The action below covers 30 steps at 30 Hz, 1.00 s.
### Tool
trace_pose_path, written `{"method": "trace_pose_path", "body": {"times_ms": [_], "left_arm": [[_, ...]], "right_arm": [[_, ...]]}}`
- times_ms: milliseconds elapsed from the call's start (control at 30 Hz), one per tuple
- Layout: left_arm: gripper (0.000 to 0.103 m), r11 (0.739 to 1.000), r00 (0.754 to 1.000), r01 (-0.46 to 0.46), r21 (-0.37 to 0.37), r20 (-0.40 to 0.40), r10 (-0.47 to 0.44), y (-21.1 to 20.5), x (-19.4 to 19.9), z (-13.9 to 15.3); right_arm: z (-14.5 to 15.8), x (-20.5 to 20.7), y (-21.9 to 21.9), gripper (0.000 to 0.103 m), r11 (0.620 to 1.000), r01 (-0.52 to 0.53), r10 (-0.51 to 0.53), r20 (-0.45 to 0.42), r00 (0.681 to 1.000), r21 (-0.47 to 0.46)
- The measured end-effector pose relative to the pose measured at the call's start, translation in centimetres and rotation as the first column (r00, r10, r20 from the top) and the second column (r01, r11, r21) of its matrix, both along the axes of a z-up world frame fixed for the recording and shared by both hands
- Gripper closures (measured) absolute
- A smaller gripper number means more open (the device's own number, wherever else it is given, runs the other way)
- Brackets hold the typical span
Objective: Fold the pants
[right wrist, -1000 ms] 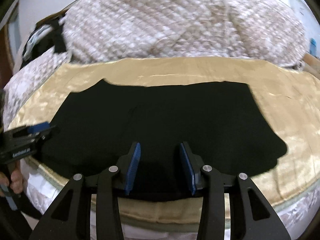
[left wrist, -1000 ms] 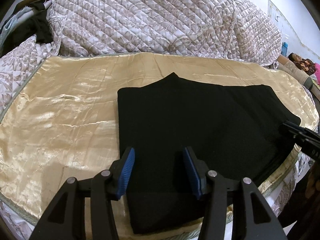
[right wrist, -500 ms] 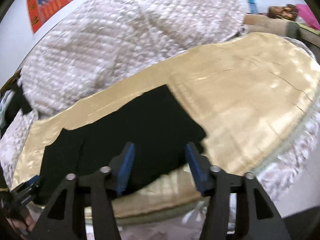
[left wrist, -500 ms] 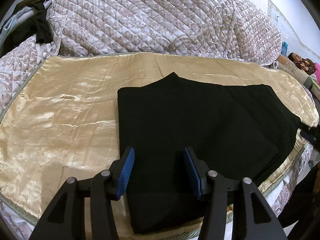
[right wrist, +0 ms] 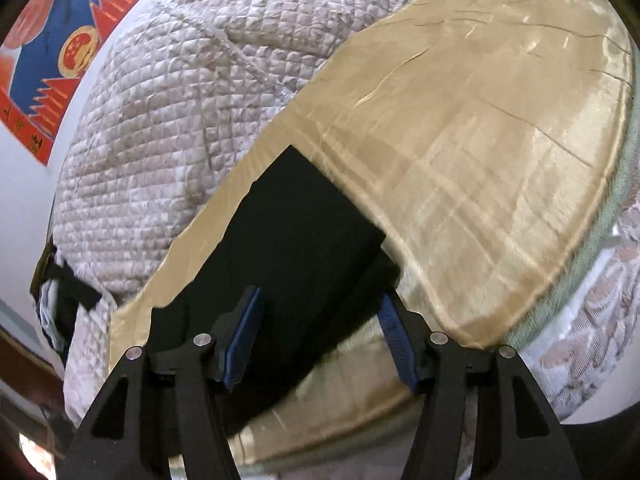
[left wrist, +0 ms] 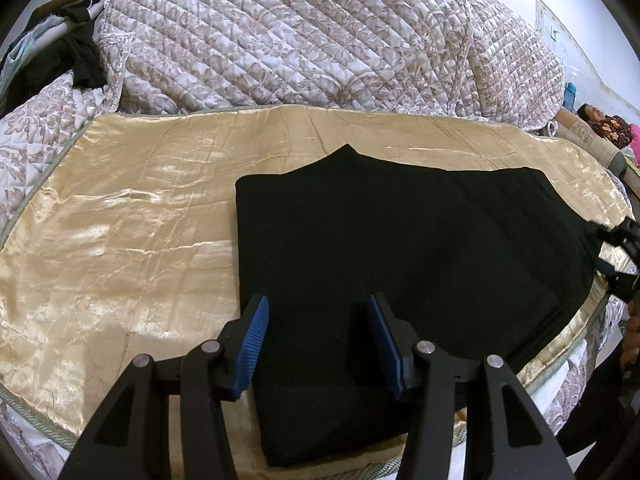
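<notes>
- Left gripper [left wrist: 318, 344], at the bottom of the left wrist view, hangs with blue-padded jaws apart and nothing clamped, over the near left edge of the pants [left wrist: 392, 248].
- Right gripper [right wrist: 320, 336] has just been opening; its jaws stand wide over the pants' end [right wrist: 288, 248], pads not pressing.
- Folded black pants lie flat on a gold satin cover [left wrist: 120, 240].
- Quilted floral bedding [left wrist: 300, 40] is heaped behind, across the upper frame.

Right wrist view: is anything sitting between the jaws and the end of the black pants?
Nothing visible does. The right gripper, jaws just opened wider, frames the end of the black pants with only bare gold sheet around; no other object lies across that path.
</notes>
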<state>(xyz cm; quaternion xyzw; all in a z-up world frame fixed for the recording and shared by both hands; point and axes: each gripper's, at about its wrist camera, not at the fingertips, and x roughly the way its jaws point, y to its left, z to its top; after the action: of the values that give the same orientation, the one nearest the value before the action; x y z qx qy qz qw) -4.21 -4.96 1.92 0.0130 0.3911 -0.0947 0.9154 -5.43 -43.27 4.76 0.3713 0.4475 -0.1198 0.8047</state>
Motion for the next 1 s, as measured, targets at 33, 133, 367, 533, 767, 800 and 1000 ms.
{"method": "trace_pose_path", "body": {"times_ms": [33, 133, 367, 533, 767, 800, 1000], "left_arm": [[0.049, 1.000, 1.000, 0.000, -0.001, 0.000, 0.000, 0.0, 0.0, 0.0], [0.049, 1.000, 1.000, -0.001, 0.000, 0.000, 0.001, 0.0, 0.0, 0.0], [0.047, 1.000, 1.000, -0.002, 0.009, -0.004, 0.002, 0.0, 0.3, 0.0], [0.046, 1.000, 1.000, -0.003, 0.007, -0.007, 0.003, 0.0, 0.3, 0.0], [0.046, 1.000, 1.000, -0.008, -0.021, -0.028, 0.007, 0.5, 0.8, 0.5], [0.046, 0.999, 0.999, -0.012, -0.034, -0.033, 0.011, 0.7, 0.8, 0.6], [0.046, 0.993, 0.996, -0.091, -0.081, -0.015, 0.090, 3.4, 0.9, 2.0]], "right_arm": [[0.2, 0.1, 0.1, 0.042, 1.000, 0.002, -0.002, 0.001, 1.000, -0.007], [1.7, 0.1, 0.6, 0.041, 0.999, -0.018, 0.021, 0.067, 0.998, -0.037], [-0.7, 2.7, 0.2, 0.045, 0.999, -0.046, 0.046, 0.001, 0.999, 0.019], [-0.7, 4.4, 0.4, 0.077, 0.997, -0.080, 0.080, -0.018, 0.997, 0.002], [2.7, 5.9, 2.3, 0.080, 0.987, -0.159, 0.160, 0.034, 0.987, -0.027], [3.8, 6.3, 2.9, 0.080, 0.983, -0.180, 0.181, 0.059, 0.982, -0.026], [8.8, 8.8, 9.6, 0.081, 0.931, -0.360, 0.366, 0.147, 0.919, -0.068]]}}
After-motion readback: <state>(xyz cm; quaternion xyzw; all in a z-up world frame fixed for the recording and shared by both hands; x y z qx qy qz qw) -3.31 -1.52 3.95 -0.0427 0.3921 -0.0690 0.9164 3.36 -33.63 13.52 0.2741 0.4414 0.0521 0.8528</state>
